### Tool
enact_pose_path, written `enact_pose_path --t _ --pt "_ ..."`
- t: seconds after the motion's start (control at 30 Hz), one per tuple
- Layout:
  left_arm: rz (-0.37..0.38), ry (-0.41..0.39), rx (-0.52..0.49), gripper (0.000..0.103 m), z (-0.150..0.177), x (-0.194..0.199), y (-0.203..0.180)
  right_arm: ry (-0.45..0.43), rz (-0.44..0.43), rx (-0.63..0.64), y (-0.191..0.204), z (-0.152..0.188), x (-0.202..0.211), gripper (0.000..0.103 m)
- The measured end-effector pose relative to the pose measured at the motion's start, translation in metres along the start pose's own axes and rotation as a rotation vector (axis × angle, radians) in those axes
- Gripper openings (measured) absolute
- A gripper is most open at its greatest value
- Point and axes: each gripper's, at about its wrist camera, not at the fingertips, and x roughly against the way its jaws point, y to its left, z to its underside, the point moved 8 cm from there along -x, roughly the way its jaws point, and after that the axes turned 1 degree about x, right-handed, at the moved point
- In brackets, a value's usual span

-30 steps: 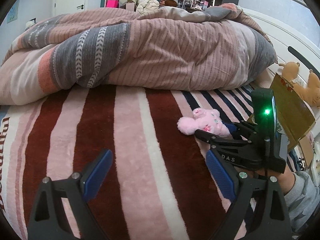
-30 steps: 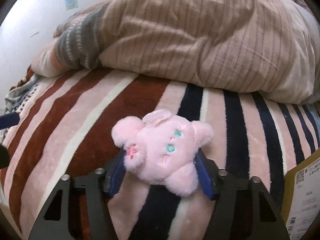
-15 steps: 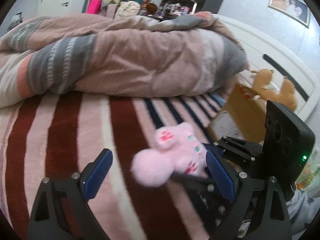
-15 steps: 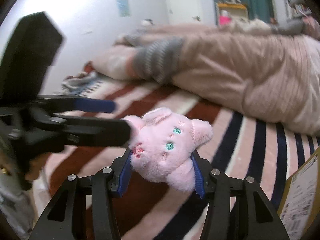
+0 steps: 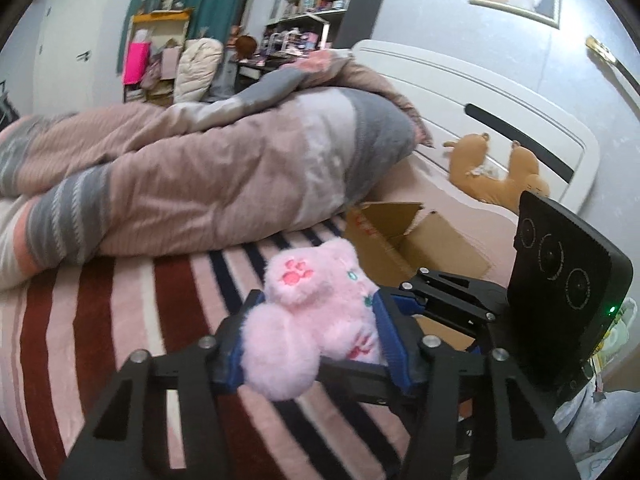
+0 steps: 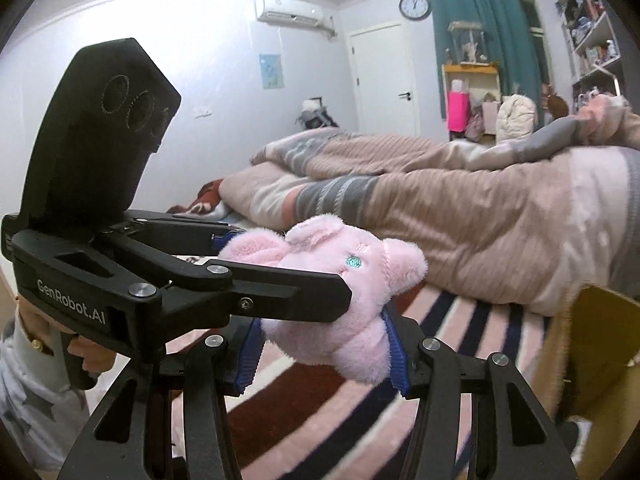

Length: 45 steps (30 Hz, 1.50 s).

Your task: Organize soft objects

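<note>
Both tongs, left (image 5: 316,344) and right (image 6: 320,352), are clamped on the pink plush (image 5: 316,312), the left's jaws having just closed on it, held above the striped bed (image 5: 120,320); we've got the open cardboard box (image 5: 420,240) just right and beyond.

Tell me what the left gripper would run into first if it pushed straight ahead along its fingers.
Beyond the pink plush toy gripped by the left gripper, probably the striped blanket, just before the bunched duvet; the cardboard box sits right of that line. Depth is uncertain.
</note>
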Motion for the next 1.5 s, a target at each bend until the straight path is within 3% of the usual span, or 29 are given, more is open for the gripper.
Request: enact_pose_path --t 0.23,0.5,0.77,0.87,0.93,0.97,1.0,1.23,1.3,1.5 --pt "0.027 0.023 -0.077 0.047 -0.023 -0.029 -0.058 -0.039 0.073 -0.034 -0.045 -0.001 0.05 0.048" --pt "0.081 0.091 -0.153 0.047 -0.039 -0.098 -0.114 -0.008 0.181 -0.101 -0.112 0.019 0.089 0.048" --pt "0.099 0.186 -0.189 0.047 -0.034 -0.167 -0.139 0.097 0.276 -0.185 -0.178 0.053 0.094 0.051" --pt "0.092 0.217 -0.18 0.047 -0.031 -0.184 -0.139 0.139 0.299 -0.203 -0.193 0.063 0.087 0.056" --pt "0.072 0.225 -0.18 0.051 -0.03 -0.19 -0.137 0.158 0.316 -0.213 -0.2 0.069 0.084 0.06" --pt "0.06 0.227 -0.181 0.058 -0.03 -0.193 -0.136 0.169 0.321 -0.215 -0.201 0.072 0.083 0.062" --pt "0.044 0.226 -0.185 0.065 -0.029 -0.192 -0.134 0.183 0.326 -0.217 -0.203 0.075 0.081 0.064" --pt "-0.024 0.182 -0.178 0.079 -0.033 -0.17 -0.117 0.187 0.326 -0.204 -0.194 0.074 0.085 0.071" --pt "-0.04 0.148 -0.168 0.089 -0.037 -0.154 -0.113 0.181 0.33 -0.201 -0.19 0.071 0.09 0.071" --pt "-0.131 0.025 -0.118 0.102 -0.045 -0.1 -0.095 0.139 0.296 -0.171 -0.173 0.054 0.105 0.071"
